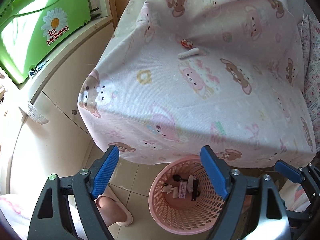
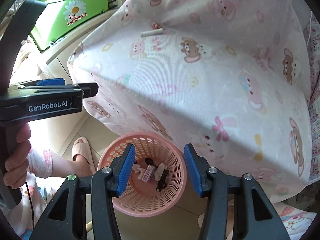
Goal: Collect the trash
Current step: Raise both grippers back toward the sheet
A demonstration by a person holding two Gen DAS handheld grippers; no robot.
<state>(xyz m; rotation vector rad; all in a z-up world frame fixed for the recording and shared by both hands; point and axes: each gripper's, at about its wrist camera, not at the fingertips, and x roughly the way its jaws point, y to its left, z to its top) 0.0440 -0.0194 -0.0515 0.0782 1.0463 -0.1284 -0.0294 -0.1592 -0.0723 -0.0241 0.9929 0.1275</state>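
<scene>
A pink perforated waste basket (image 1: 160, 208) (image 2: 176, 192) stands on the floor against the bed and holds several pieces of trash: crumpled paper, a pink wrapper, black items. On the bed sheet lie a white rolled paper piece (image 1: 188, 53) (image 2: 152, 33) and a small red-and-white wrapper (image 1: 186, 42) (image 2: 156, 26) just behind it. My left gripper (image 1: 161, 172) is open and empty above the basket's left rim. My right gripper (image 2: 160, 168) is open and empty directly above the basket. The left gripper also shows from the side in the right wrist view (image 2: 66, 86).
The bed with its pink cartoon-bear sheet (image 1: 200, 100) (image 2: 200, 80) fills most of both views. A green "La Mamma" box (image 1: 44, 26) (image 2: 74, 10) sits on a cream cabinet (image 1: 60, 80) at the left. My slippered foot (image 1: 118, 212) (image 2: 83, 154) stands left of the basket.
</scene>
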